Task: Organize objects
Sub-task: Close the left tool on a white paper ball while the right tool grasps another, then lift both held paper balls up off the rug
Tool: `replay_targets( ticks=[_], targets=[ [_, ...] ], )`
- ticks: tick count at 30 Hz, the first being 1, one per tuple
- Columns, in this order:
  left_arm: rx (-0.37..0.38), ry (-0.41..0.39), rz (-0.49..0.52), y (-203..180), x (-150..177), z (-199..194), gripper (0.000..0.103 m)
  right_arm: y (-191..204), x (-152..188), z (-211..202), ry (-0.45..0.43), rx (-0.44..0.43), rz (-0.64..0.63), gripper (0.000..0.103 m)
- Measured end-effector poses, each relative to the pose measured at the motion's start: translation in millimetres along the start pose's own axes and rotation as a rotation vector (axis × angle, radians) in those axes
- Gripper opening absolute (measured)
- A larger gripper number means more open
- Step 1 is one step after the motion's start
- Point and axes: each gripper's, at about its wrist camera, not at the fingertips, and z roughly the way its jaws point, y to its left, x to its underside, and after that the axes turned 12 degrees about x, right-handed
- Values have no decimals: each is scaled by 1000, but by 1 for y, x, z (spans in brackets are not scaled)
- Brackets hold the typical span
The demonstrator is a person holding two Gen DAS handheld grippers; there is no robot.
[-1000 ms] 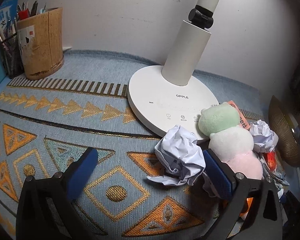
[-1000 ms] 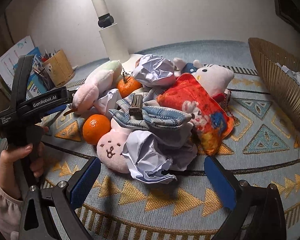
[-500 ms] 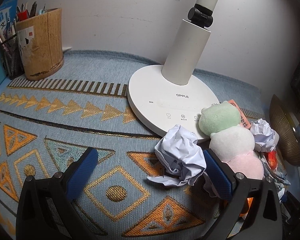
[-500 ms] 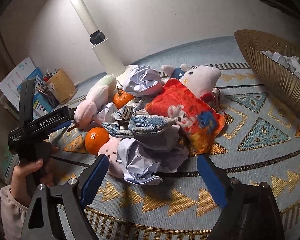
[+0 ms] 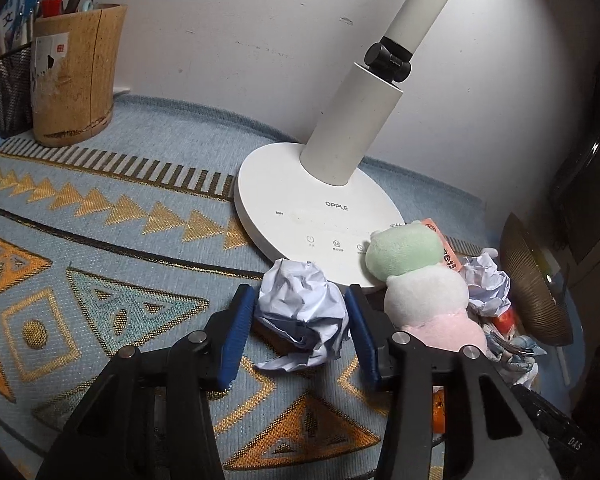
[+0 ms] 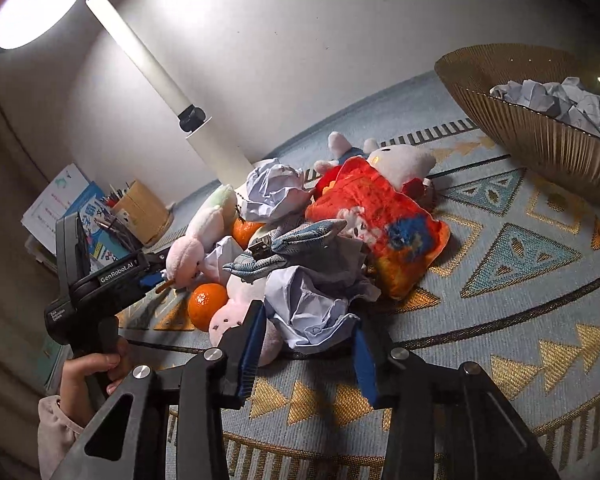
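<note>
Two grips made at once. Just closed partway with the left gripper [image 5: 300,300] on the lamp-side paper ball [image 5: 302,312]: held between the blue pads, low over the mat [image 5: 100,208], just in front of the lamp [image 5: 320,200]. Just closed likewise with the right gripper [image 6: 310,320] on the front paper ball [image 6: 308,304]: pinched at the near edge of the heap, touching the pink bunny plush [image 6: 236,320] and the blue cloth [image 6: 292,244].

Means, by judgement, both pickups secured; next, lifting clear and carrying across to the ribbed bowl [image 6: 540,140], well apart from the heap on its right, where several crumpled papers already lie.

Counted: three loose paper balls, namely the two held and a third [image 6: 274,188] on top of the heap. Two oranges [image 6: 207,306]. Three plush toys: the bunny, a green-white-pink one [image 5: 420,280], a white cat [image 6: 400,160]. One red cushion [image 6: 380,224]. One lamp, one bowl, two pen holders [image 5: 76,76].
</note>
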Motion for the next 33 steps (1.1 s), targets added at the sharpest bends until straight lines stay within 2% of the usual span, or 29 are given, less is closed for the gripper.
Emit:
replay_targets(
  ticks=[4, 10, 13, 17, 20, 25, 28, 33],
  targets=[
    [-9, -45, -24, 3, -1, -9, 44, -1, 9, -11, -15, -16, 14, 40],
    [-54, -70, 5, 1, -1, -21, 44, -3, 18, -43, -135, 6, 25, 40],
    [-67, -67, 33, -3, -1, -22, 44, -12, 18, -52, -185, -22, 72, 40],
    [-59, -81, 54, -5, -2, -28, 44, -27, 22, -66, -259, -106, 139, 40],
    [-45, -105, 43, -2, -3, -32, 44, -33, 21, -63, -248, -162, 170, 40],
    [-29, -120, 25, -8, 2, -29, 44, -31, 19, -61, -236, -204, 169, 40],
    [-24, -121, 60, -15, 3, -29, 44, -29, 19, -63, -243, -230, 154, 40],
    [-59, -123, 125, -26, 5, -25, 44, -32, 21, -59, -235, -244, 164, 40]
  ],
)
